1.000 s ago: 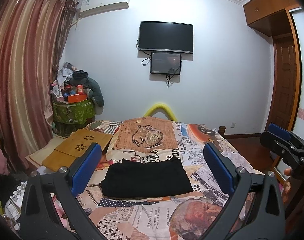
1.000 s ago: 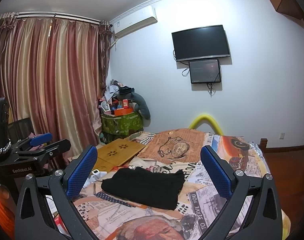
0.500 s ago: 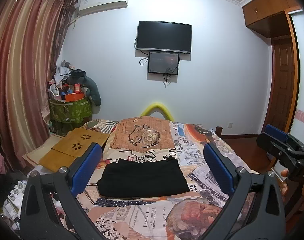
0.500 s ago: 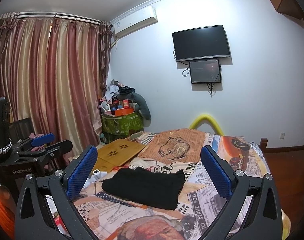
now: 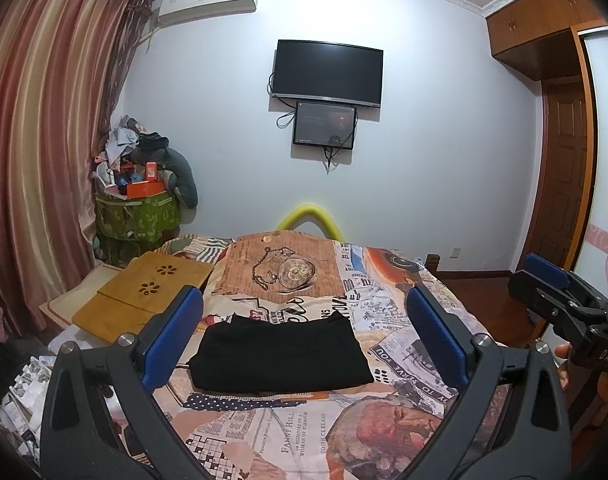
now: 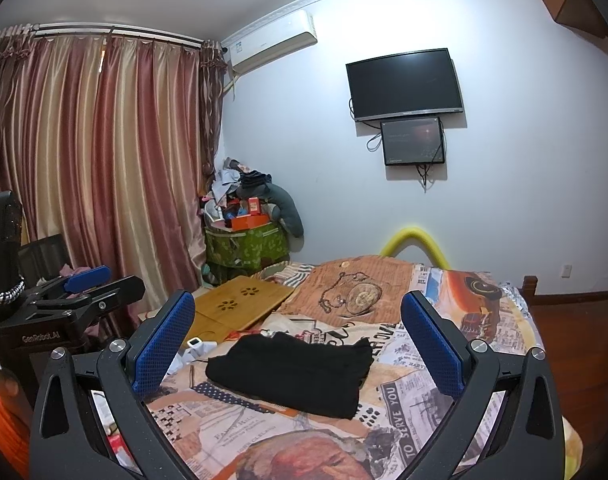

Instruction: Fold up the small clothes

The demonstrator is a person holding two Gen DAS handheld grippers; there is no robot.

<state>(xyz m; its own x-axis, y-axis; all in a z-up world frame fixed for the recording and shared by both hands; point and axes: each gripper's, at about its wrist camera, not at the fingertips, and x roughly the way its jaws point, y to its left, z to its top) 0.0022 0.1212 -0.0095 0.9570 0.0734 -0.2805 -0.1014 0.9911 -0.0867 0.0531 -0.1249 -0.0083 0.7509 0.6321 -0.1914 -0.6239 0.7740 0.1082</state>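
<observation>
Little is changing since the earlier frames: both views are drifting only slightly. Left gripper [image 5: 300, 344] and right gripper [image 6: 296, 344] are hovering wide apart, gripping nothing, well back from the black garment [image 5: 280, 354], which is lying as a neat folded rectangle mid-bedspread [image 5: 288, 436], apparently clear for inspection.

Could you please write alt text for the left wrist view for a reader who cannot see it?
A folded black garment lies on a newspaper-print bedspread, framed by the open left gripper. The right gripper shows at the right edge; a TV hangs on the far wall.
</observation>
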